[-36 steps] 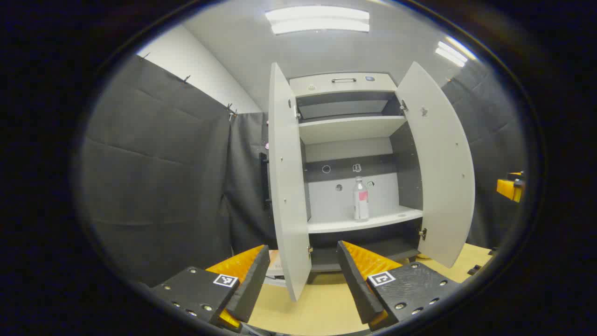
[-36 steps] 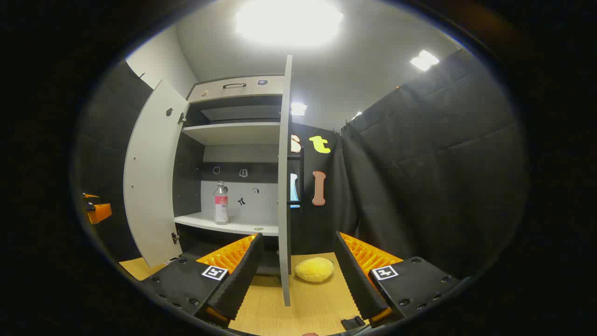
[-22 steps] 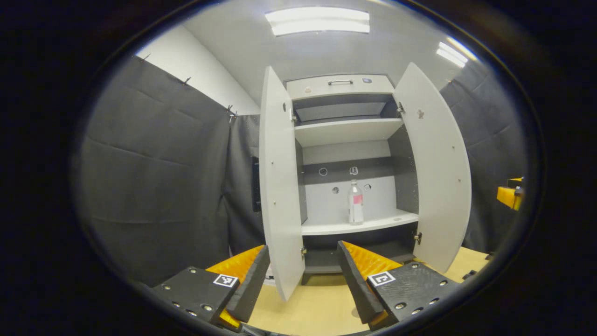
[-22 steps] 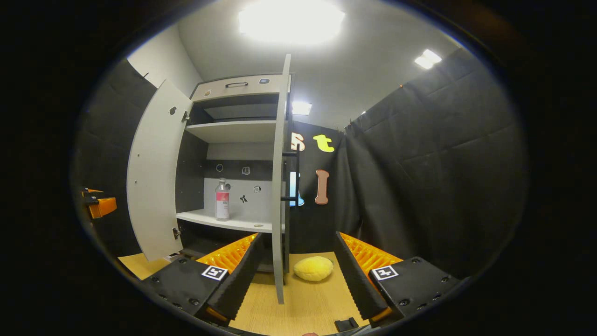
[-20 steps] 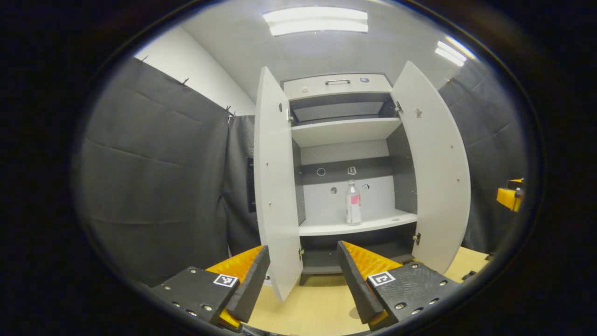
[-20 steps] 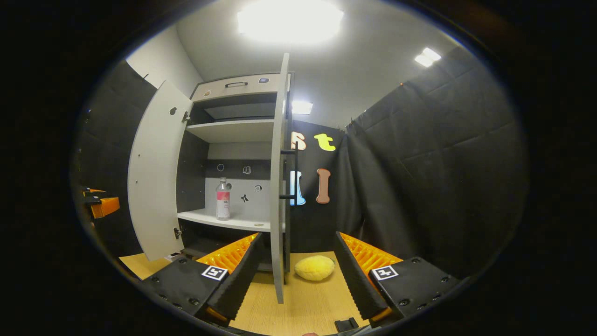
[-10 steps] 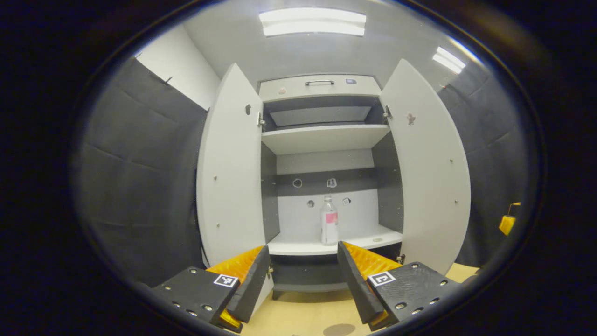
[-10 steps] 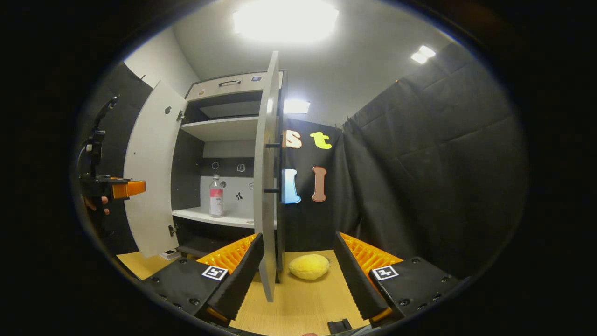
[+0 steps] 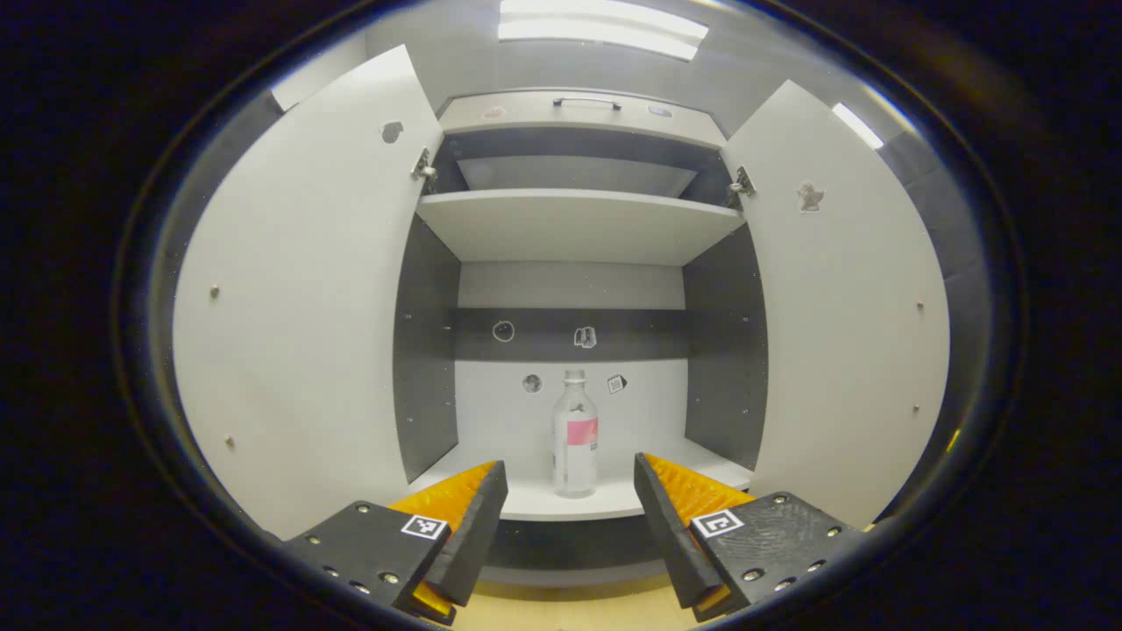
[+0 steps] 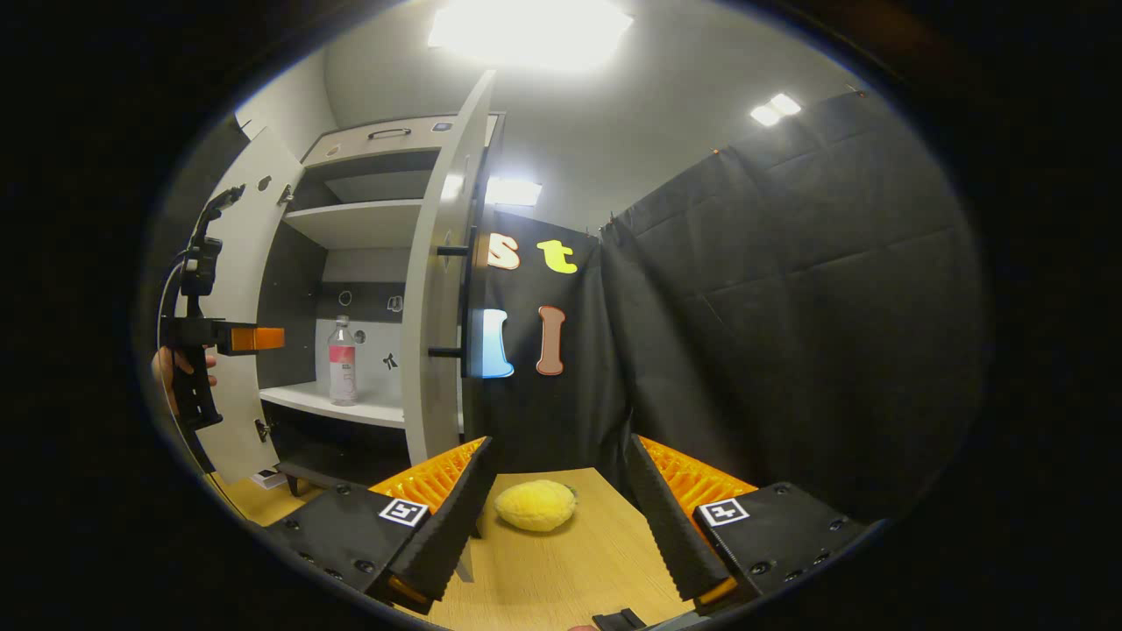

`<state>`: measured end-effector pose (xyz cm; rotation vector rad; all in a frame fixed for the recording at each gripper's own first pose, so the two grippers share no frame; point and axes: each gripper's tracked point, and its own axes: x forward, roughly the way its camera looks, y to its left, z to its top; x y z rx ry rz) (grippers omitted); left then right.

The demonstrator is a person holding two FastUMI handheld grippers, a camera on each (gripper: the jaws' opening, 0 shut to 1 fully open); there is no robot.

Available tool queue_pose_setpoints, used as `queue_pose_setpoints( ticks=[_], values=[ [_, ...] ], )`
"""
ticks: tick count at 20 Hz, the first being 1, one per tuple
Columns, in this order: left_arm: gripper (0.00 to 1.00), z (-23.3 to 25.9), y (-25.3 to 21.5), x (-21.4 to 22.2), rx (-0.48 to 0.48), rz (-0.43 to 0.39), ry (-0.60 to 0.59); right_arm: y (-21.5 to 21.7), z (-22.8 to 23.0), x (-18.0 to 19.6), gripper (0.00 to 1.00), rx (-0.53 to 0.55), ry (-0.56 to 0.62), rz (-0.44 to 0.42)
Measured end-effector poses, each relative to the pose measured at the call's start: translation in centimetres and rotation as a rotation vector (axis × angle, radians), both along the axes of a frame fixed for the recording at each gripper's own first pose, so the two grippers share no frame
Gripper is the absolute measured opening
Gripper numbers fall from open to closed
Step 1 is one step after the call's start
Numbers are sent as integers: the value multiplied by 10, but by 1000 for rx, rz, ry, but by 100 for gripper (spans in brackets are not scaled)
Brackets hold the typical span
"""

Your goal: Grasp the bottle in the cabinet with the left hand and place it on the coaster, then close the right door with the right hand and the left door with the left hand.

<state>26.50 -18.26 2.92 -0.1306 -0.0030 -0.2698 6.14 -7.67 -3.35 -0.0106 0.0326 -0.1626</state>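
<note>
A clear bottle with a pink label stands upright on the cabinet's lower shelf, centred in the left gripper view. My left gripper is open, its fingers framing the bottle from a short way in front, apart from it. Both doors stand open: the left door and the right door. In the right gripper view the bottle sits on the shelf at left, the right door is seen edge-on, and the left gripper is held by a hand at the far left. My right gripper is open over the wooden table.
A yellow sponge-like lump lies on the wooden table between the right gripper's fingers. An upper shelf spans the cabinet. A black handle sticks out of the right door's outer face. Black cloth walls close the booth.
The left gripper has moved forward and rightward, from beside the left door's edge to squarely facing the cabinet opening, and the bottle looms larger. The right gripper has swung somewhat to the right.
</note>
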Motion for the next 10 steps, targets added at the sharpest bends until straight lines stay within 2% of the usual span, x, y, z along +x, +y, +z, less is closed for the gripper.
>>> queue_pose_setpoints(
  ticks=[8,10],
  values=[
    [85,-44,-34,114,-49,-71,63,-16,-8,17,96,-32,38,-119],
    [86,-55,-40,133,-36,-81,85,-21,-7,17,94,-44,38,-151]
  ],
)
